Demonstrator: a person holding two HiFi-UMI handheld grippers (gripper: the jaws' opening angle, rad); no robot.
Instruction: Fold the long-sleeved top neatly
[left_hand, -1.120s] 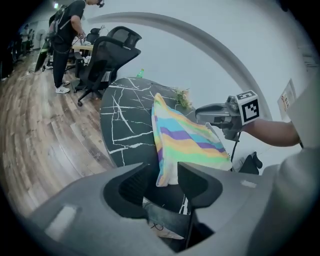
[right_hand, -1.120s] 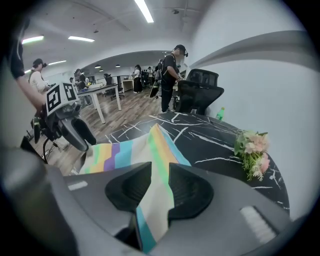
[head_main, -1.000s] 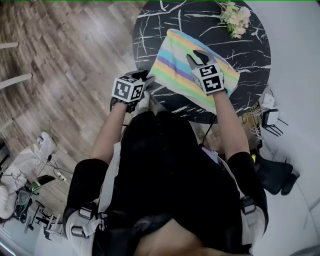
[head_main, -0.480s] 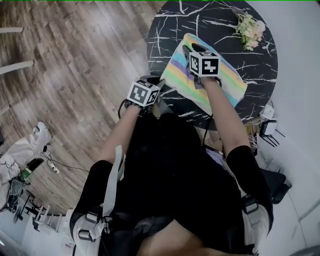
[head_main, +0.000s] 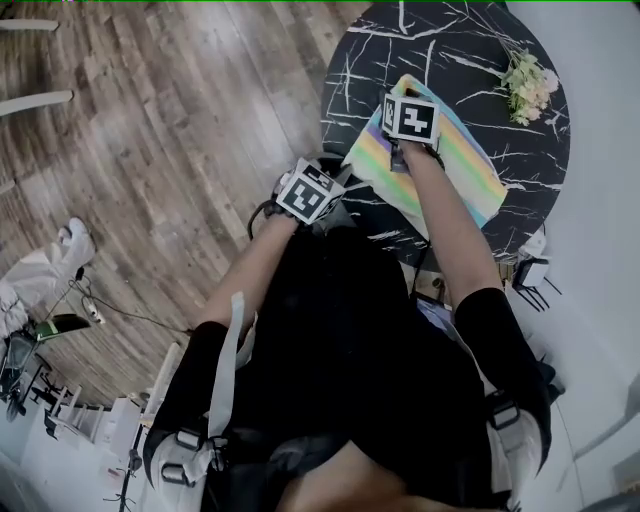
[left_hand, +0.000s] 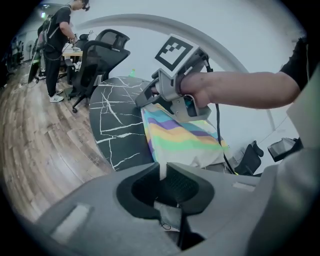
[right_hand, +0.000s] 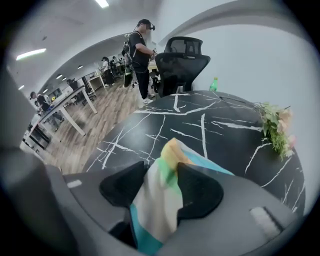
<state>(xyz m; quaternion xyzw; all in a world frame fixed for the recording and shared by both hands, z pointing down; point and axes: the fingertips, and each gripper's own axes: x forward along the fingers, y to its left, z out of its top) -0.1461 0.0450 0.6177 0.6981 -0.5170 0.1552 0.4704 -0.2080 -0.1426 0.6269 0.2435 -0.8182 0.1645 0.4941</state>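
Fingers (left_hand: 189, 186) of the left gripper (left_hand: 162, 169) have just been closed on a white edge of the top (head_main: 460, 165). The right gripper (right_hand: 162, 169) has just been opened, with striped cloth bunched between its jaws. The top is laid on a round black marbled table (head_main: 450, 40), near flowers (head_main: 530, 85), over a wood floor (head_main: 150, 150).

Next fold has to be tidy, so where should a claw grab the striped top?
Probably the striped top's near edge, where it droops over the table rim. Come from the person's side, claw slanting down: there the cloth hangs off the marble, so a claw can close around it.
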